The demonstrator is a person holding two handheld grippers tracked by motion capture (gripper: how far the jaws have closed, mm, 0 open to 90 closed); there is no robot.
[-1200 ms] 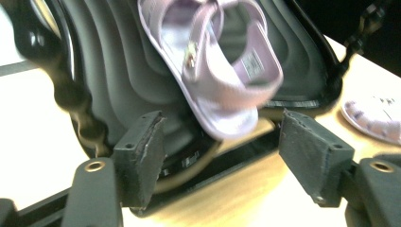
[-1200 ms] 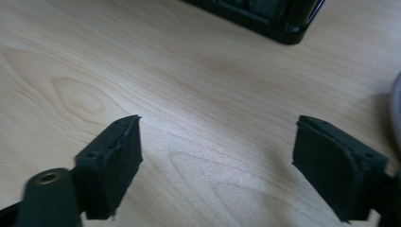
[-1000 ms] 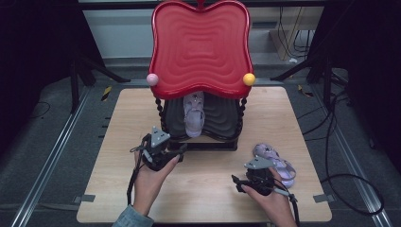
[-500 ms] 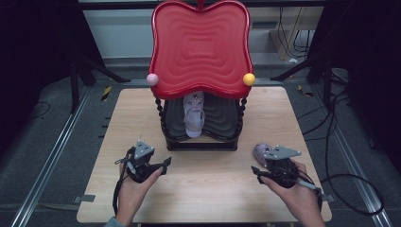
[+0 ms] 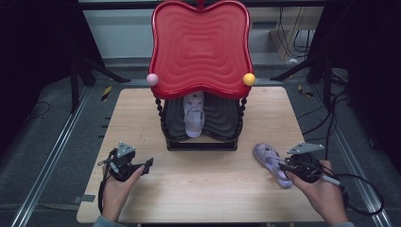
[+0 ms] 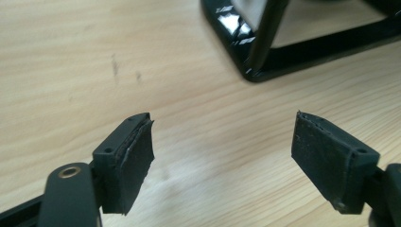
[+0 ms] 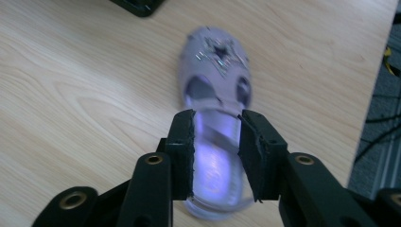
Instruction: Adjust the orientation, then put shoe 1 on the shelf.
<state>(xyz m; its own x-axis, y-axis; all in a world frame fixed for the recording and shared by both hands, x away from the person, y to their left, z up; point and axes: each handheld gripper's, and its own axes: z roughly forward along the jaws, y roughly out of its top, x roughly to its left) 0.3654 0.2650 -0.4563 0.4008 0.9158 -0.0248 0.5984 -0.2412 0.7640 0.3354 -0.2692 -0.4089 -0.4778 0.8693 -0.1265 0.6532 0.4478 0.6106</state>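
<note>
High view shows one big wooden table (image 5: pixel 142 118). On it stands one shoe rack (image 5: pixel 200 137) with a wavy red top (image 5: pixel 200 47) and a black bottom. The red top has two small balls on it, one pink ball (image 5: pixel 152 79) at the left and one yellow ball (image 5: pixel 248 79) at the right.

There are two purple shoes. One purple shoe (image 5: pixel 194 114) sits on the black shelf under the red top, with its toe end toward the person. The other purple shoe (image 5: pixel 273 163) lies on the table, near the right front corner of the rack but not touching it.

There are two hands, and each holds one gripper. The right gripper (image 5: pixel 291 169) is at the back part of the shoe on the table. Right gripper view shows this shoe (image 7: pixel 215 113) between the two black jaws, with a silver star on its toe. The jaws sit close on both sides of its heel part and hold it.

The left gripper (image 5: pixel 147 165) is over bare table, well to the left of the rack's front. Left gripper view shows its two jaws spread wide with nothing between them, and one black corner of the rack (image 6: pixel 265 71) is just ahead.
</note>
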